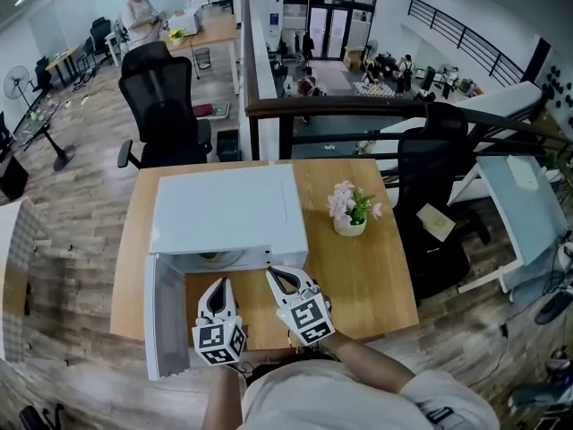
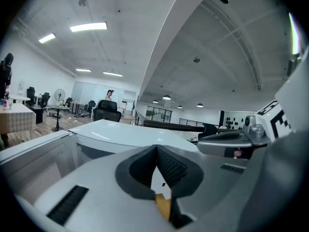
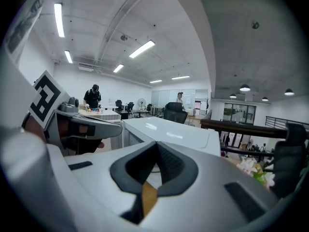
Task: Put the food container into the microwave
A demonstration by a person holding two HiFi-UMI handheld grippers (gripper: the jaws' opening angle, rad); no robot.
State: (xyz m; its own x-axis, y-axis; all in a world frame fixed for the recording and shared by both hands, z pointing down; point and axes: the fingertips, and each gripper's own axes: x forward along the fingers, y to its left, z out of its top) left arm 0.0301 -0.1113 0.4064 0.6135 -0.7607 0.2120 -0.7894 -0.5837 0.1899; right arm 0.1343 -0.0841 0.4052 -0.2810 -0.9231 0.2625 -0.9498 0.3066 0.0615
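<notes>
I can't find the food container for certain: a pale round shape (image 1: 219, 258) sits just inside the mouth of the white microwave (image 1: 224, 209), and I judge it to be either the container or the turntable. No container lies on the wooden table (image 1: 376, 276) or in either gripper. My left gripper (image 1: 218, 287) and right gripper (image 1: 281, 278) hang side by side before the opening, both with jaws closed on nothing. The microwave door (image 1: 166, 316) stands swung out to the left. If that shape is the container, placing looks done and only closing the door remains.
</notes>
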